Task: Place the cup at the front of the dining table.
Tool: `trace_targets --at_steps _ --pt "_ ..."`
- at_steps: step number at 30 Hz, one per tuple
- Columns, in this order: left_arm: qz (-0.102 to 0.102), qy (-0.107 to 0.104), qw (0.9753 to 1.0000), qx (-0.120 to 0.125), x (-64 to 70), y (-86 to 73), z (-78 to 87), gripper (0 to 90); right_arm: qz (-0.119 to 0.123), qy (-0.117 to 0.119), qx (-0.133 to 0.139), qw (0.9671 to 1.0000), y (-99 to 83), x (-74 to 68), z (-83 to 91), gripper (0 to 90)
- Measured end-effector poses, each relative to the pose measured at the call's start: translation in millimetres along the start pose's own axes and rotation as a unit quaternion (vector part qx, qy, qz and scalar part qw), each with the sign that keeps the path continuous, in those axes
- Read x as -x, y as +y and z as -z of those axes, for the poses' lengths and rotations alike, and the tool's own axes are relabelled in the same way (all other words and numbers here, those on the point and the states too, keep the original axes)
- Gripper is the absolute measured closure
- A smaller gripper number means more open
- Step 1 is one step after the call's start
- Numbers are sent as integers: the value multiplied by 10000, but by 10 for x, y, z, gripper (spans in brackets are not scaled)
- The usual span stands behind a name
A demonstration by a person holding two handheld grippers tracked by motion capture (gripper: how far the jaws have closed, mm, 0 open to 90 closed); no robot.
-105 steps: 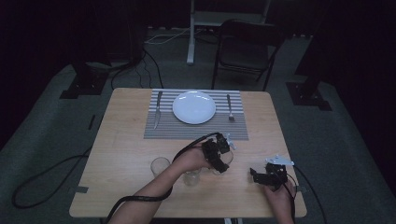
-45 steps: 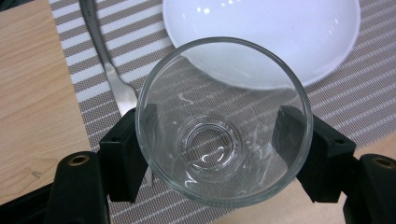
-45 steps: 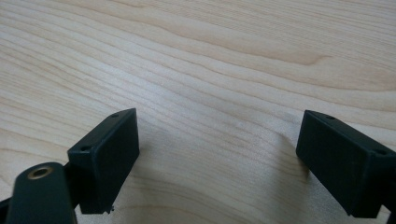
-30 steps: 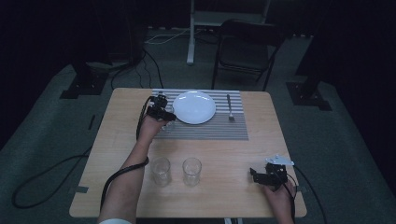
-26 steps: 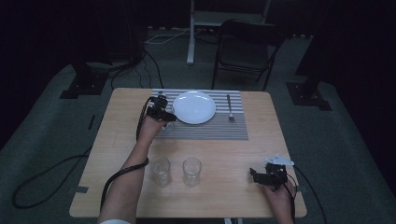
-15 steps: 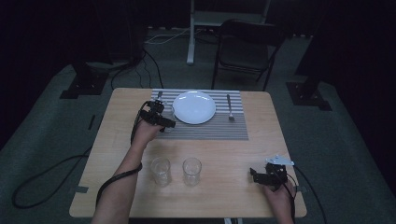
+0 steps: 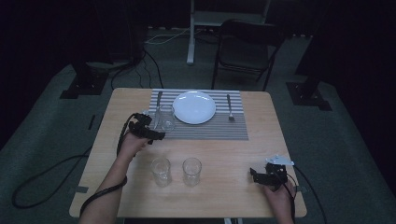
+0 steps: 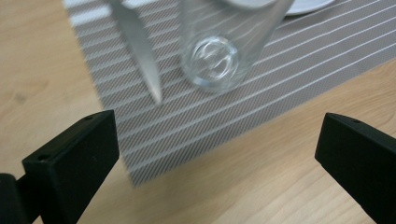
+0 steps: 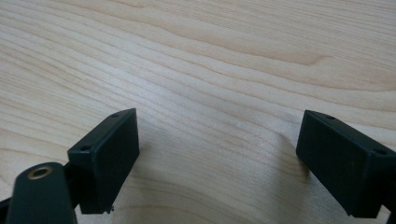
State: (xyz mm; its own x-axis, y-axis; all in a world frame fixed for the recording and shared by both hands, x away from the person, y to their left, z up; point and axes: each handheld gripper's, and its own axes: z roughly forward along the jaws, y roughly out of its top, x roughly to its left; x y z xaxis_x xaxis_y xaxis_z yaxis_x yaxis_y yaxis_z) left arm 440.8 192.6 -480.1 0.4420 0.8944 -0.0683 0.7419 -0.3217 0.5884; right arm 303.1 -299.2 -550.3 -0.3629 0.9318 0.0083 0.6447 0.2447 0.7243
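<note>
A clear glass (image 7: 166, 119) stands upright on the striped placemat (image 7: 205, 131), between the knife (image 7: 159, 102) and the white plate (image 7: 194, 106). My left gripper (image 7: 155, 134) is open just in front of it, apart from the glass. In the left gripper view the glass (image 8: 216, 51) and the knife (image 8: 137, 44) lie beyond the wide-apart jaws of that gripper (image 8: 215, 163). My right gripper (image 7: 256, 174) rests open near the table's front right. In the right gripper view its jaws (image 9: 229, 158) stand over bare wood.
Two more empty glasses (image 7: 161, 171) (image 7: 192, 171) stand side by side on the wooden table (image 7: 233, 196) near the front. A fork (image 7: 229, 108) lies right of the plate. A chair (image 7: 245, 49) stands behind the table.
The left gripper carried a glass from beside the two front glasses to the placemat, let it go, and has drawn back toward the person. The right gripper has not moved.
</note>
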Motion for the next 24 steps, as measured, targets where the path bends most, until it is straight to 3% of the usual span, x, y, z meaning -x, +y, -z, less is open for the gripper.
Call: trace_targets --at_steps 4,9,17,24 --pt "-1 222 9997 -60 -137 -186 51 1 3 0 0 10000 0 1 0 129" --pt "118 306 9995 -8 -266 -326 125 1 2 1 0 10000 0 1 0 129" --pt "324 209 9991 169 -416 -557 245 1 0 1 -1 10000 0 0 0 129" --pt "140 352 9986 380 -405 -738 361 1 0 1 -1 10000 0 0 0 129"
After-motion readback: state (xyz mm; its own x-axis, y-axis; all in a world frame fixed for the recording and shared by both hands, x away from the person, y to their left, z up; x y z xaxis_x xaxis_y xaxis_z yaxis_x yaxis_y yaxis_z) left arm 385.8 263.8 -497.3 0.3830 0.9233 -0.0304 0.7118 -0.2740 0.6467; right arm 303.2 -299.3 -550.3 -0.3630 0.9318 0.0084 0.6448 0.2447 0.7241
